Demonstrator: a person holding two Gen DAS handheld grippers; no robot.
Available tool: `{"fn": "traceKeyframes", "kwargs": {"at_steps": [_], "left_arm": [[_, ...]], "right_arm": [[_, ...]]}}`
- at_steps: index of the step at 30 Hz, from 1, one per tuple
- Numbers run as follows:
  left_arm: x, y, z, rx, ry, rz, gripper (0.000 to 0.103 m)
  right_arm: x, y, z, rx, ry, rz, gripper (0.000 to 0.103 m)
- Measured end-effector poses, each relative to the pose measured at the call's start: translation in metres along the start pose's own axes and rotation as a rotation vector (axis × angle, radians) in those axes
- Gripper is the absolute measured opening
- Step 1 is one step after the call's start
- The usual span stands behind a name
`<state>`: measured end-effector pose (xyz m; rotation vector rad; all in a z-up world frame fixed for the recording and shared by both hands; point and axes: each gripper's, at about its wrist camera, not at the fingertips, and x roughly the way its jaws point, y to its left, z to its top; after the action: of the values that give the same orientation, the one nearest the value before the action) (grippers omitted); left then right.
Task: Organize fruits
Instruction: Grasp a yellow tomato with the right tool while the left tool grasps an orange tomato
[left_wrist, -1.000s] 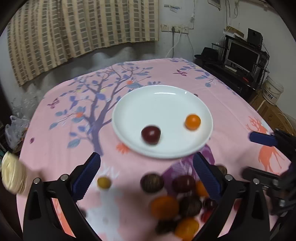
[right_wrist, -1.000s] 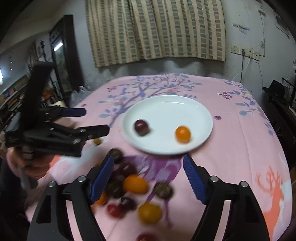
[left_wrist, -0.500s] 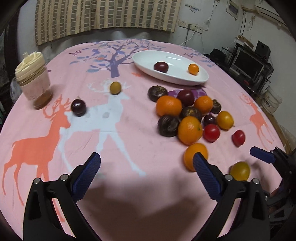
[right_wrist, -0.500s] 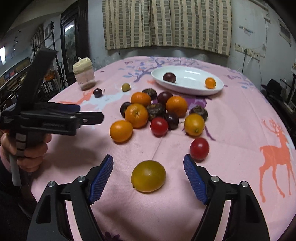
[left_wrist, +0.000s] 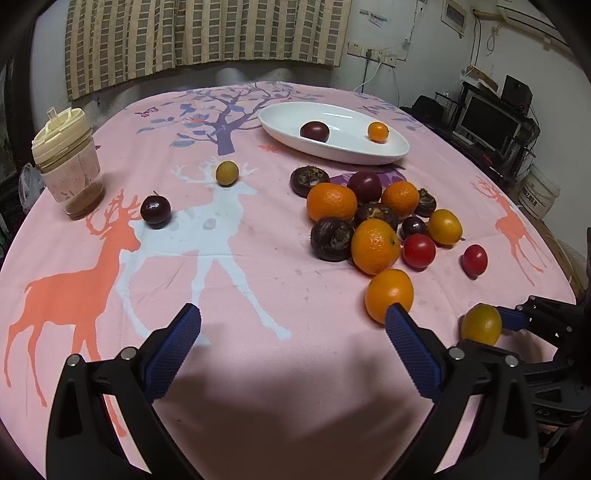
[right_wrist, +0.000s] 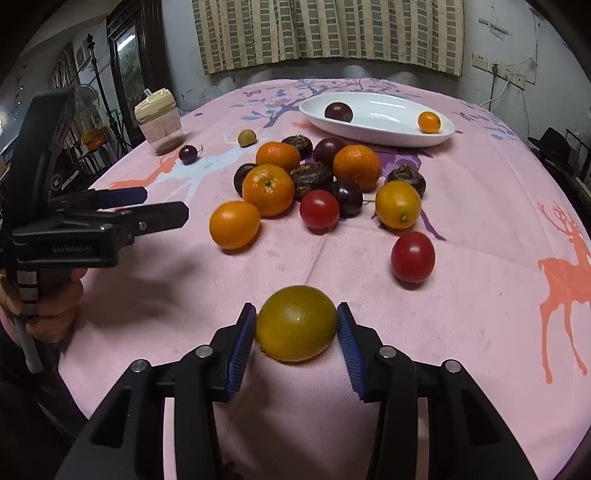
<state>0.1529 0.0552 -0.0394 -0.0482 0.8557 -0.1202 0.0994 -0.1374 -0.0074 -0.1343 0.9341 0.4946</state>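
The right gripper is closing its jaws on a yellow-green fruit, which is sitting on the pink tablecloth right between the 2 blue pads — both pads are touching its sides. The fruit is slightly oval, its long axis running across the claw from pad to pad; which way its stem end is pointing I cannot tell. Just ahead and to the right of this claw a red tomato is lying alone, and ahead to the left an orange fruit is resting at the near edge of the fruit pile. Far ahead, beyond the pile, the white plate is holding 2 pieces — a dark plum and a small orange fruit. The left gripper is hanging over bare cloth with its jaws wide apart and nothing between them; the same orange fruit is showing just behind its right pad, whether touching it I cannot tell. Ahead and to its left a lidded cup is standing upright, with a dark cherry and a small olive-yellow fruit lying apart from the pile. A hand is gripping the left tool's handle.
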Motion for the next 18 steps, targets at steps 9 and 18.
{"fn": "traceKeyframes", "kwargs": {"at_steps": [9, 18], "left_arm": [[0.000, -0.030, 0.003, 0.103, -0.013, -0.043, 0.098], [0.020, -0.055, 0.016, 0.142, 0.029, -0.099, 0.075]], "right_arm": [[-0.002, -0.026, -0.002, 0.160, -0.029, 0.096, 0.040], [-0.002, -0.031, -0.001, 0.185, -0.031, 0.115, 0.040]]}}
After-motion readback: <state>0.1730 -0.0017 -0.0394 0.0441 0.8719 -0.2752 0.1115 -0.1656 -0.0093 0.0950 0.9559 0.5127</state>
